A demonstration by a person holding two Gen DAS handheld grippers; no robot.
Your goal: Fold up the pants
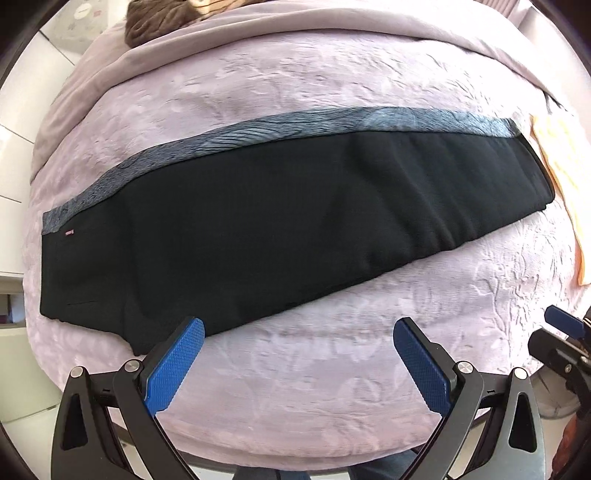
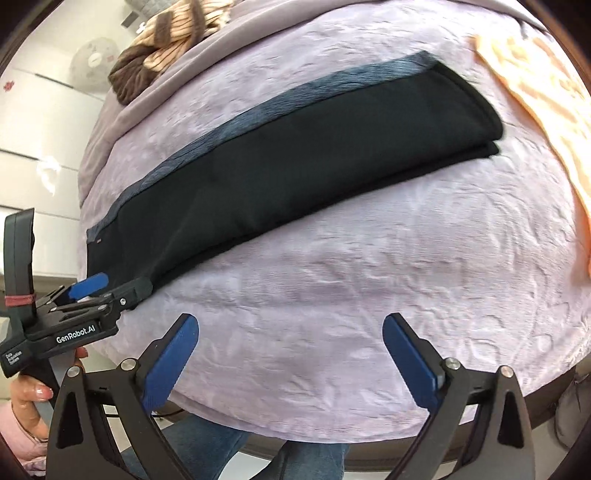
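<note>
**Left wrist view: pants already halved lengthwise, both grippers empty**

Left wrist view shows a lilac textured blanket (image 1: 295, 387) covering the whole surface, with a smoother mauve sheet (image 1: 332, 33) bunched along its far edge and a brown striped knit (image 2: 166, 44) lying at the far left corner. An orange patterned cloth (image 2: 546, 110) lies along the right edge.

The black pants (image 1: 258, 229) lie flat across the middle of the surface, one leg stacked on the other, running from the wide waist end near the left edge to the narrow hems (image 2: 487, 140) near the right edge. A grey-blue strip (image 1: 332, 122) runs along their far long side. The fabric looks soft, limp and fairly thick; my judgement is that it is light, drapes at once when lifted, and slides little on the plush blanket, so layers may shift apart unless both are pinched together.

The left gripper (image 1: 299, 325) hovers at the near edge by the crotch corner, fingers spread wide, holding nothing. The right gripper (image 2: 290, 321) hangs over bare blanket, equally wide and empty.

Sensible holds, I judge: the two hem corners, both layers pinched.
</note>
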